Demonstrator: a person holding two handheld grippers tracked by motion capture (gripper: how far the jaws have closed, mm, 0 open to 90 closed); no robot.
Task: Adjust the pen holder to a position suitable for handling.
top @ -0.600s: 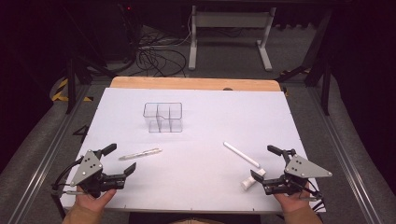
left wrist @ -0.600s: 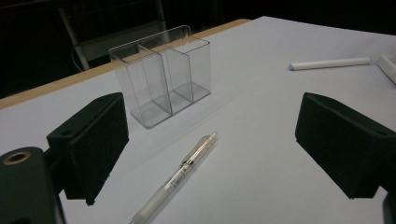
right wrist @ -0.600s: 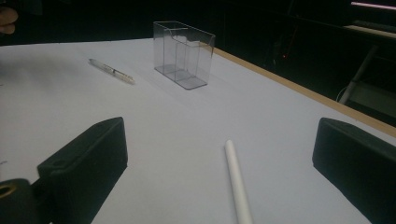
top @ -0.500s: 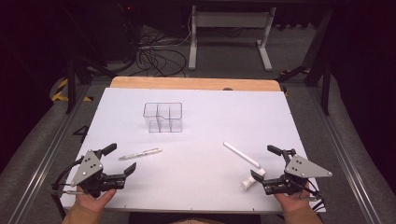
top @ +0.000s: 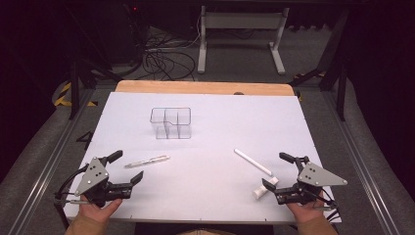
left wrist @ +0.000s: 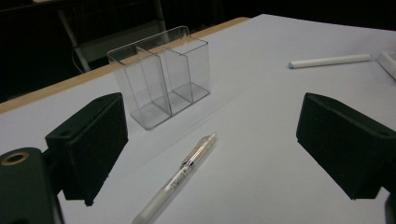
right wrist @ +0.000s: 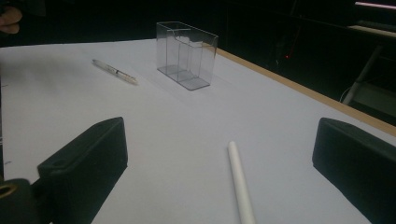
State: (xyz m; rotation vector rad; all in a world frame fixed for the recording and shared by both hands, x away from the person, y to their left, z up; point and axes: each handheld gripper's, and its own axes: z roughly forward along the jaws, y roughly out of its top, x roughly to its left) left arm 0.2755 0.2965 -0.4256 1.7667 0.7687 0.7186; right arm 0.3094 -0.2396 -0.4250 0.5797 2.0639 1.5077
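A clear plastic organizer (top: 170, 123) with several compartments stands on the white table sheet (top: 220, 122). Just ahead of my left gripper (top: 128, 166) lies a translucent pen (top: 147, 161); the jaws are open and empty. In the left gripper view the pen (left wrist: 180, 177) runs up between the jaws of the left gripper (left wrist: 215, 144) toward the organizer (left wrist: 161, 79). A white stick (top: 252, 162) and a short white piece (top: 264, 187) lie by my right gripper (top: 274, 170), also open and empty. The right gripper view shows the stick (right wrist: 242, 186) between the jaws of the right gripper (right wrist: 219, 158), with the organizer (right wrist: 187, 55) and pen (right wrist: 114, 71) beyond.
A wooden strip (top: 205, 88) edges the table's far side. Beyond it are cables (top: 161, 54) and a white frame's legs (top: 240, 34) on the dark floor. Metal rails (top: 44, 161) run along both sides of the table.
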